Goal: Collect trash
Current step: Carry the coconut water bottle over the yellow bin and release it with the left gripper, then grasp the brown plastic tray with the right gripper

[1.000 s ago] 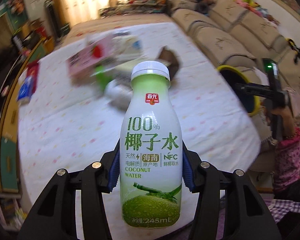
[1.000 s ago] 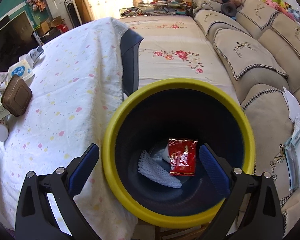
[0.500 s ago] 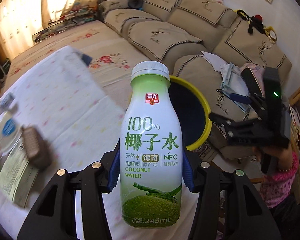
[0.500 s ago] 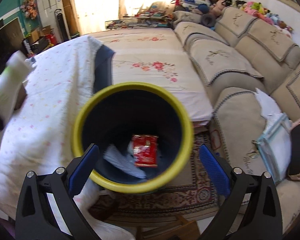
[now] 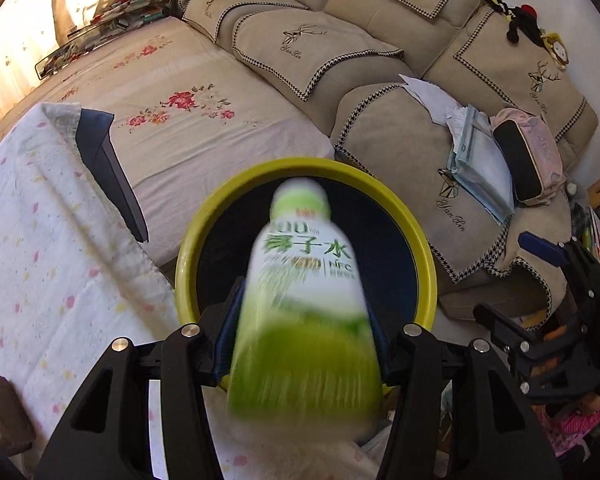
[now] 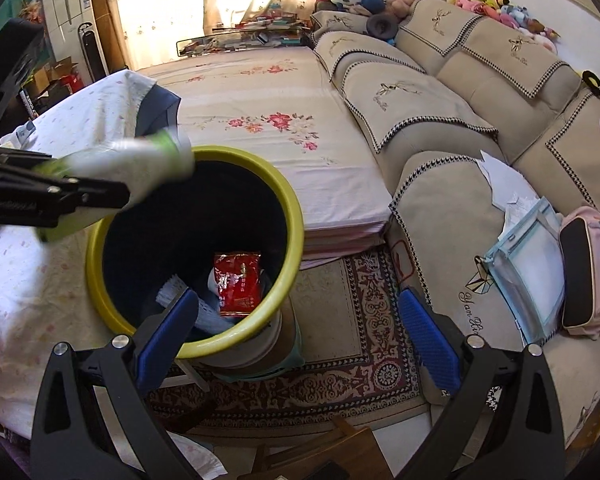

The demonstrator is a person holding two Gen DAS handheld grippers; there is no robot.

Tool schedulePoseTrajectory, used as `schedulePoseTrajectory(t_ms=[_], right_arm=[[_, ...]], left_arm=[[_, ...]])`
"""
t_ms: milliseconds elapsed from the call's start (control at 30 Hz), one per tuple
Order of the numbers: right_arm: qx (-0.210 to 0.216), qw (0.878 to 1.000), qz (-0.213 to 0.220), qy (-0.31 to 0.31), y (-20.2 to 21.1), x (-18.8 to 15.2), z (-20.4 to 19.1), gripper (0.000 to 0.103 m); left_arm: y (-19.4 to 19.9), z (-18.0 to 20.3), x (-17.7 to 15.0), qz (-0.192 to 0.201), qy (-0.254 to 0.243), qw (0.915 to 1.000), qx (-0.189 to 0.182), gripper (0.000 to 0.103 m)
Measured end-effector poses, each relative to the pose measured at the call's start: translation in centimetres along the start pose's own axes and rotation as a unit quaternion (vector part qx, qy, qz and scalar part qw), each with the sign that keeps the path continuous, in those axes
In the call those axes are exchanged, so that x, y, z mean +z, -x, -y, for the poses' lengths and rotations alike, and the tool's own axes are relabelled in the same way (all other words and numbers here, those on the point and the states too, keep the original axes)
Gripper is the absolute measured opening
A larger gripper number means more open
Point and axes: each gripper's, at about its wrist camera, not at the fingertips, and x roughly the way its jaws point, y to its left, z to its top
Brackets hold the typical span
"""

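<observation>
left wrist view: the left gripper [image 5: 304, 344], jaws just opening around the blurred coconut water bottle [image 5: 304, 300], should release it squarely over the yellow-rimmed bin [image 5: 424, 256]; right gripper [image 6: 296, 336] spread, empty.

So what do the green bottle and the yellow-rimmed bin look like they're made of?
Bottle: probably plastic under a glossy printed sleeve, though it is motion-blurred. Bin: likely moulded plastic, with a smooth, evenly coloured yellow rim and a dark matte inside.

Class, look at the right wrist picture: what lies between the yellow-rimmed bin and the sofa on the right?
In the right wrist view, only a patterned rug lies on the floor between the bin and the sofa; nothing else sits on that stretch.
</observation>
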Motion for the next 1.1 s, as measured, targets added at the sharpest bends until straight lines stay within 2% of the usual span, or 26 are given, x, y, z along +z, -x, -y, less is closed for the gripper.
schedulePoseTrajectory(t_ms=[33, 200, 333, 433, 567, 700, 800, 900, 1100], right_arm=[[0.001, 1.000, -0.001, 0.000, -0.1, -0.1, 0.0, 0.095], [0.007, 1.000, -0.002, 0.002, -0.4, -0.2, -0.4, 0.095], [0.016, 1.000, -0.001, 0.006, -0.5, -0.3, -1.2, 0.095], [0.024, 1.000, -0.002, 0.014, -0.6, -0.2, -2.3, 0.095], [0.041, 0.999, -0.001, 0.034, -0.6, 0.2, -4.9, 0.095], [0.064, 0.996, 0.004, 0.060, -0.3, 0.9, -8.8, 0.095], [0.089, 0.993, 0.011, 0.078, 0.3, 1.6, -12.1, 0.095], [0.127, 0.988, 0.020, 0.088, 1.2, 2.5, -15.9, 0.095], [0.226, 0.969, 0.030, 0.093, 3.3, 5.0, -24.3, 0.095]], left_arm=[[0.2, -0.2, -0.2, 0.003, 0.003, 1.0000, 0.001, 0.062], [3.0, -1.1, -1.4, 0.028, 0.020, 0.9994, -0.008, 0.066], [8.0, -2.2, -4.3, 0.076, 0.039, 0.9962, -0.016, 0.074], [12.8, -3.4, -7.8, 0.131, 0.051, 0.9901, -0.002, 0.083], [18.9, -5.7, -13.7, 0.203, 0.073, 0.9753, 0.047, 0.092], [23.7, -8.4, -19.7, 0.247, 0.107, 0.9560, 0.118, 0.095], [26.1, -10.4, -24.3, 0.261, 0.135, 0.9410, 0.168, 0.096], [27.7, -12.5, -28.5, 0.262, 0.164, 0.9290, 0.204, 0.097], [29.4, -16.1, -34.1, 0.265, 0.199, 0.9128, 0.238, 0.097]])
